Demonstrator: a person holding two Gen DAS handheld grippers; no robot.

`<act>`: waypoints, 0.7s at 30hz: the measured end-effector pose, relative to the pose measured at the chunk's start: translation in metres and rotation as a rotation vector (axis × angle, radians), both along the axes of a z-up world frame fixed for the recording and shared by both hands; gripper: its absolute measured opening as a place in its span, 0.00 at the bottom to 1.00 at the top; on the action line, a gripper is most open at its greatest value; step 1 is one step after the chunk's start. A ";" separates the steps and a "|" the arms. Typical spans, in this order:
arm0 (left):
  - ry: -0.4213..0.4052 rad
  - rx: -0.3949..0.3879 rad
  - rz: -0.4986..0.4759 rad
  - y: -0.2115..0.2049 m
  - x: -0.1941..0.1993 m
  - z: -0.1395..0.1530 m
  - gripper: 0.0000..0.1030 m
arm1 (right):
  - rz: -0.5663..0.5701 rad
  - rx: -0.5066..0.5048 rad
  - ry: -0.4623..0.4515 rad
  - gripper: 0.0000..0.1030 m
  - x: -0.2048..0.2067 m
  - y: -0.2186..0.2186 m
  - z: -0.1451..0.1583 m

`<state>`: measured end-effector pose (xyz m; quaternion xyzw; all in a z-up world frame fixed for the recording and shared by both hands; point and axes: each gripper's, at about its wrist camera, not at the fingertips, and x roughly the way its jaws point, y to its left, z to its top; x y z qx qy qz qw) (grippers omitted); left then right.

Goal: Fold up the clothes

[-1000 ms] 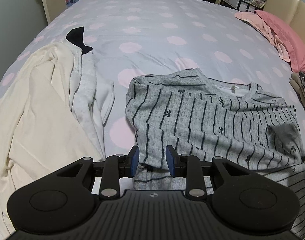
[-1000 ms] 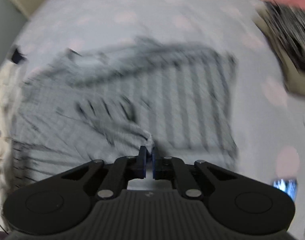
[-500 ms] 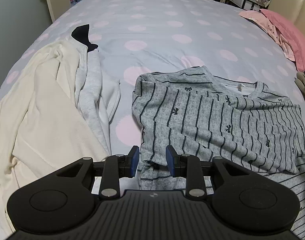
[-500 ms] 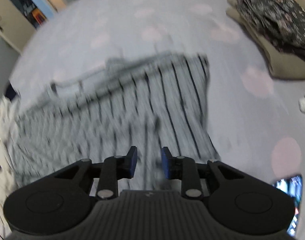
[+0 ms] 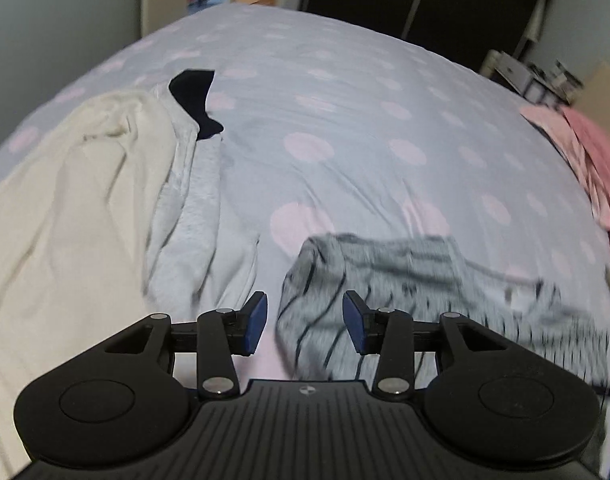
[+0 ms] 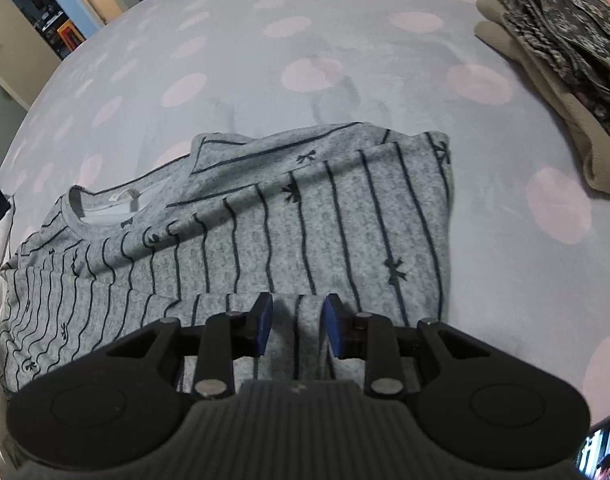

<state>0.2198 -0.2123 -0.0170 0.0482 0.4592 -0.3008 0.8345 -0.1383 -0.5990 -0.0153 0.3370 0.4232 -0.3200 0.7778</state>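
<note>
On the spotted bed [image 6: 233,40] lies the half-folded grey striped top [image 6: 305,216], soft, light, floppy knit, best pinched at hem corners; left hand-held gripper [image 5: 304,322] opening, right hand-held gripper [image 6: 297,320] part-open, neither gripping.

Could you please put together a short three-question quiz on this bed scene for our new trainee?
1. True or false: the right gripper is clamped shut on the grey striped top.
2. In the left wrist view, what lies to the left of the striped top?
A. a cream garment
B. a green towel
C. a pair of shoes
3. Fill in: the bedspread is pale grey with pink ____.

Key
1. False: its pads stand apart over the fabric. The left gripper is opening too, with the top's edge between its pads.
2. A
3. dots
</note>
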 end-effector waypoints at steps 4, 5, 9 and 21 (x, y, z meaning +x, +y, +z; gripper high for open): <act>0.004 0.037 0.009 -0.027 0.019 -0.011 0.38 | 0.019 -0.009 0.003 0.31 0.004 0.001 0.003; 0.009 0.052 0.010 -0.034 0.023 -0.015 0.38 | 0.022 -0.010 0.001 0.31 0.004 0.001 0.003; 0.047 0.121 0.018 -0.055 0.038 -0.035 0.32 | 0.028 0.000 -0.007 0.31 0.002 0.001 0.003; -0.056 0.114 -0.025 -0.022 0.046 -0.007 0.00 | 0.109 -0.080 -0.107 0.01 0.002 0.010 0.045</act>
